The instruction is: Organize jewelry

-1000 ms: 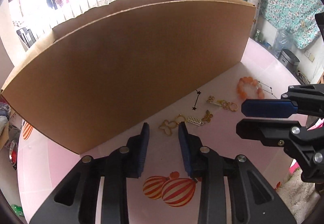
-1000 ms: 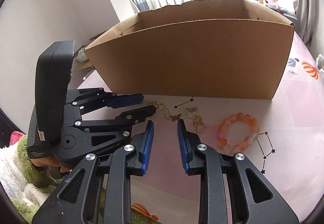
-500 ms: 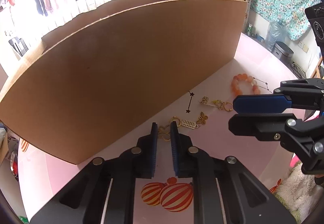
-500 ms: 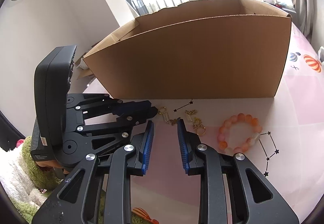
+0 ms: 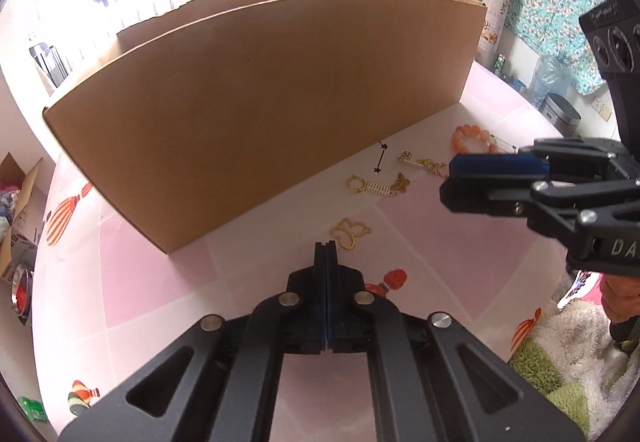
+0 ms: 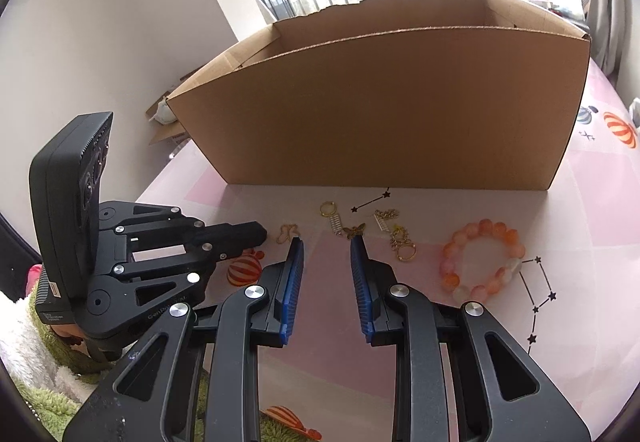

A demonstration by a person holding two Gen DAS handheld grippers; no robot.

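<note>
- Left wrist view: the left gripper (image 5: 330,245) is sitting fully clenched, its jaws having just been closing, and nothing is caught between the pads. The gold butterfly charm (image 5: 350,234) is lying flat on the pink table (image 5: 160,282) just beyond the fingertips, touching or nearly touching them, where half a second ago it sat in the gap between the pads. By my reading the pinch slipped off it, so this piece is still waiting for a new grasp before going into the cardboard box (image 5: 260,90).
- Same view: the charm is looking like a thin open wire outline, likely hard to pinch flat. Farther right, a ring charm (image 5: 370,186), a keychain (image 5: 424,164) and an orange bead bracelet (image 5: 474,136) are lying loose near the box's front wall.
- Right wrist view: the right gripper (image 6: 327,242) is hovering partly spread and empty, unchanged, with a small butterfly (image 6: 355,229) just beyond its fingertips and the bracelet (image 6: 482,260) to its right.
</note>
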